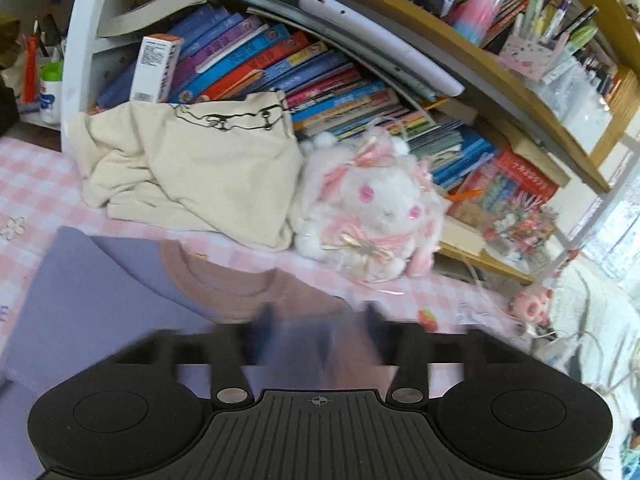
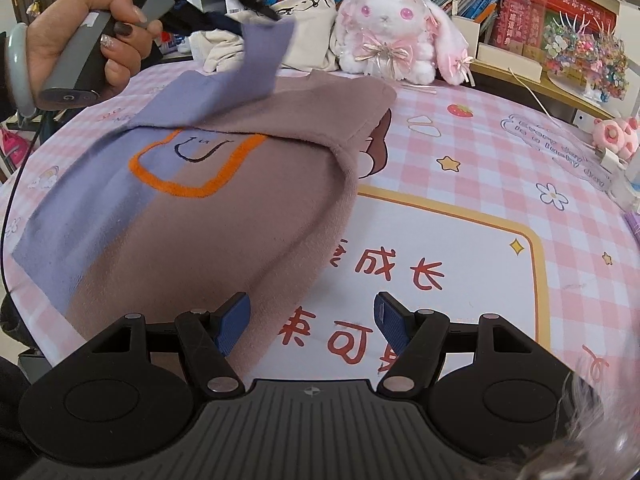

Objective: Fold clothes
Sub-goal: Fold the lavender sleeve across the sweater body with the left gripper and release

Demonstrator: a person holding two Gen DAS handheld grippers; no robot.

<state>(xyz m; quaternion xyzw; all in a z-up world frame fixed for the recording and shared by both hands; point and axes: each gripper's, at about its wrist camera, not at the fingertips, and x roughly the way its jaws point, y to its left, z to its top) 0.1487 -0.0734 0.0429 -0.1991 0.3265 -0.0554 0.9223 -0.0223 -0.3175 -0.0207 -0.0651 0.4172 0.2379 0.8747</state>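
Mid-fold, my blurred left gripper [image 1: 320, 328] stands open above the lilac-and-mauve fleece sweater [image 2: 208, 216], its lilac sleeve [image 2: 260, 60] dropping at eleven o'clock; my right gripper [image 2: 312, 320], open and empty, should next take the hem.

Both wrist views low over table [image 2: 500, 152], facing shelves, sharing plush rabbit [image 1: 376, 204].

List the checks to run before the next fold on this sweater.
1. Right tool open, gripping nothing: ok.
2. Left tool fingers apart: ok; too blurred to tell whether cloth touches them.
3. Purple sleeve lying flat on the sweater: not ok, it is up in the air.
4. Sweater body spread on the table: ok.
5. Plush rabbit apart from the sweater: ok.
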